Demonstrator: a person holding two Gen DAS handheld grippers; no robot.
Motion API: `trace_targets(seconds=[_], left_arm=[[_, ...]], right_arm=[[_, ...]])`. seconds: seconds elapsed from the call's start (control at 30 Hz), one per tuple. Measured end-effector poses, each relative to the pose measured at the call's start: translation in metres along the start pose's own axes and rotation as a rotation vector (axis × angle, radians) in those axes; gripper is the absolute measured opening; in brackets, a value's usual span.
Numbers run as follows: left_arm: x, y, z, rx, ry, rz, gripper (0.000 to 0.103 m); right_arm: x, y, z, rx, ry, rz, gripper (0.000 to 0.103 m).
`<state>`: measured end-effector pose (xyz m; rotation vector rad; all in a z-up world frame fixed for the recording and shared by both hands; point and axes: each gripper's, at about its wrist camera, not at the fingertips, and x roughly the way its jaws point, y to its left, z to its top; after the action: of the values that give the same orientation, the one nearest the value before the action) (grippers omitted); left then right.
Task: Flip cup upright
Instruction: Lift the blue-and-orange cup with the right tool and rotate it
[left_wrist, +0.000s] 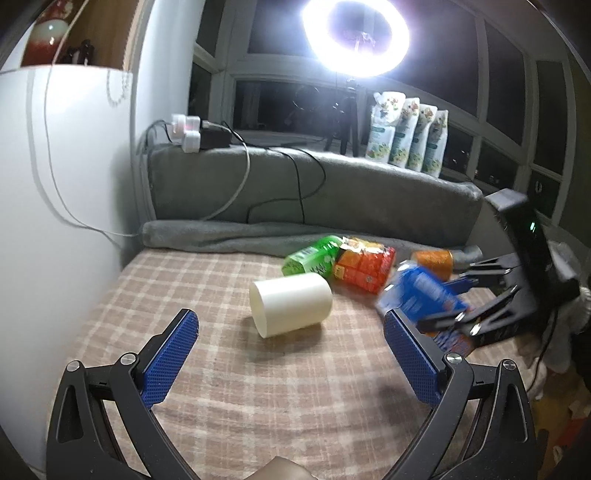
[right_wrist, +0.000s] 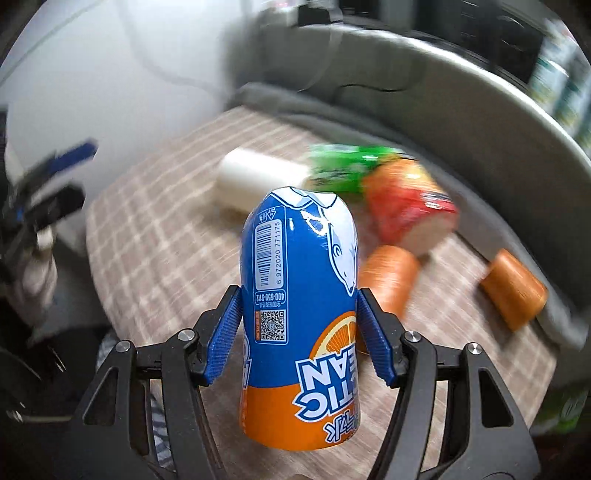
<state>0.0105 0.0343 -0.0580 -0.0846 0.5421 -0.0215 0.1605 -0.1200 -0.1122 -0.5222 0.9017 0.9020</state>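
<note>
A white cup lies on its side on the plaid cloth, between and just beyond my left gripper's open blue fingers; it also shows in the right wrist view, blurred. My right gripper is shut on a blue and orange cup, whose print reads upside down, held above the cloth. In the left wrist view that cup and the right gripper sit to the right, blurred.
A green cup, a red-orange cup and an orange cup lie on their sides behind. Another orange cup lies at right. A grey cushion with cables backs the plaid cloth. A white wall is at left.
</note>
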Motion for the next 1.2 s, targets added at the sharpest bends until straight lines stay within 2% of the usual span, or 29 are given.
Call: trace_targets(seconds=[0.2, 0.4, 0.5, 0.57, 0.67, 0.77, 0.83, 1.03, 1.2], left_arm=[[0.005, 0.013, -0.006, -0.038, 0.047, -0.046, 0.100], [0.012, 0.014, -0.012, -0.015, 0.094, -0.099, 0.098], [0.015, 0.009, -0.013, 0.029, 0.109, -0.108, 0.098], [0.017, 0.005, -0.013, 0.064, 0.119, -0.119, 0.098], [0.020, -0.006, -0.012, 0.138, 0.135, -0.144, 0.096], [0.020, -0.022, -0.011, 0.246, 0.141, -0.188, 0.095], [0.021, -0.034, -0.012, 0.327, 0.144, -0.214, 0.095], [0.030, -0.072, -0.021, 0.569, 0.209, -0.316, 0.095], [0.034, -0.105, -0.035, 0.814, 0.250, -0.385, 0.095]], right_arm=[[0.023, 0.041, -0.006, -0.170, 0.061, 0.039, 0.066], [0.033, 0.050, -0.011, -0.182, 0.074, 0.070, 0.067], [0.032, 0.050, -0.012, -0.170, 0.056, 0.061, 0.080], [0.028, 0.049, -0.012, -0.159, 0.040, 0.072, 0.083], [0.016, 0.044, -0.014, -0.123, 0.002, 0.068, 0.084], [0.000, 0.031, -0.021, -0.041, -0.054, 0.091, 0.084], [-0.011, 0.021, -0.030, 0.023, -0.090, 0.077, 0.084], [-0.037, -0.004, -0.071, 0.233, -0.168, 0.051, 0.084], [-0.053, -0.023, -0.109, 0.402, -0.216, 0.050, 0.084]])
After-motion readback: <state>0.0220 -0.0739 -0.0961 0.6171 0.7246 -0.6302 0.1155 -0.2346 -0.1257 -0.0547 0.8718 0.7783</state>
